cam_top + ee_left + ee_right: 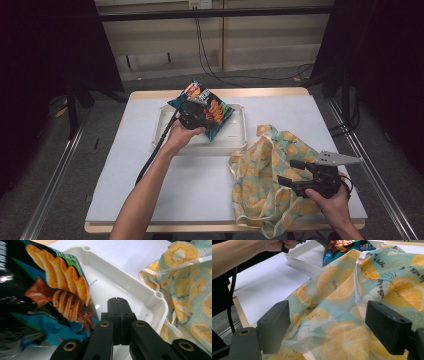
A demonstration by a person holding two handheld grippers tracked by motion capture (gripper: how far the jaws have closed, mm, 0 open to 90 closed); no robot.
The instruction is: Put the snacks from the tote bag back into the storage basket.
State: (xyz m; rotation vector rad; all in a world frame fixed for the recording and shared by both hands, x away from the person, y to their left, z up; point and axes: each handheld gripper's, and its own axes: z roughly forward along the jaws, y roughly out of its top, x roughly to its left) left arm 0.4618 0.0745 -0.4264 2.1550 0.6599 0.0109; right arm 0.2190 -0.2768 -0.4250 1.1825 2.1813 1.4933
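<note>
From the high view, my left gripper (196, 114) sat over the white tray (237, 141) with the snack bag (212, 111) tilted up against it, and my right gripper (294, 176) hovered over the fruit-print cloth (262, 175) at the table's (150, 170) right side.

In the left gripper view, my jaws stood clenched together with nothing between them; the snack bag (47, 302) leaned just beside them above the tray (150, 302).

In the right gripper view, my jaws stood released, wide apart above the cloth (342, 315).
</note>
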